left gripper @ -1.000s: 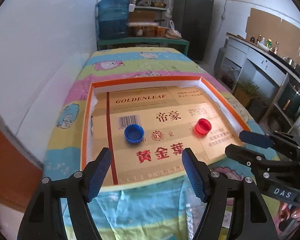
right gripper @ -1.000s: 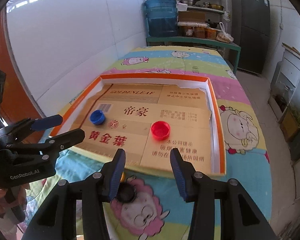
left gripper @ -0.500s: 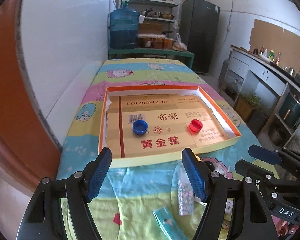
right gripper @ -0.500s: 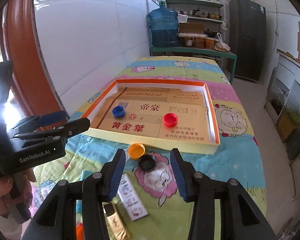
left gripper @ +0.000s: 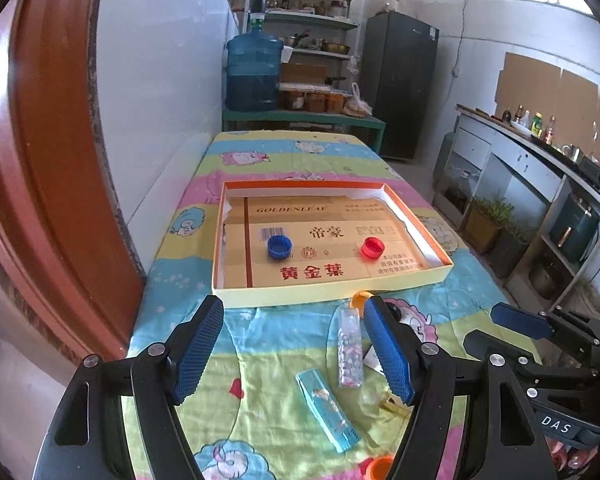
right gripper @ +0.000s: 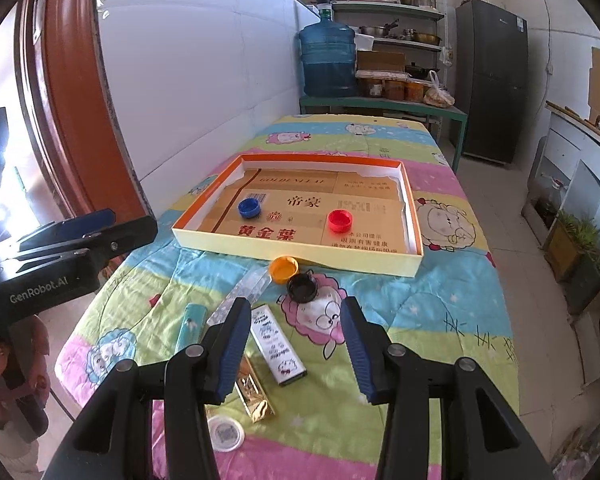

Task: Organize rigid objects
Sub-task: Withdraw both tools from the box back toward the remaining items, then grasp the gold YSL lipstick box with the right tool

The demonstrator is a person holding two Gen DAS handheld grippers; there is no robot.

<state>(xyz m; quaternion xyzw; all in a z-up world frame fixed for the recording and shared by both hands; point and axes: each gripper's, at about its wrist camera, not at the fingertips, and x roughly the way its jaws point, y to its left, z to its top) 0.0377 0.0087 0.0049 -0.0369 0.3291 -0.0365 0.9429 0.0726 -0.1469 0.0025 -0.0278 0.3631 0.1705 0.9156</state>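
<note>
Both tools are hovering empty above the quilt-covered tabletop: the left tool is gaping wide, the right tool standing partly spread. A blue cap and a red cap are lying well apart inside the shallow box; an orange cap and a black cap are sitting touching just outside its near wall.

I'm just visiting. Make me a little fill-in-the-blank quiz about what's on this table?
1. Inside the shallow box lie a red cap and a ____ cap.
2. Just outside the box's near wall, the orange cap sits beside a ____ cap.
3. Both pairs of tongs, left and right, are holding ____.

Missing words: blue; black; nothing
</note>
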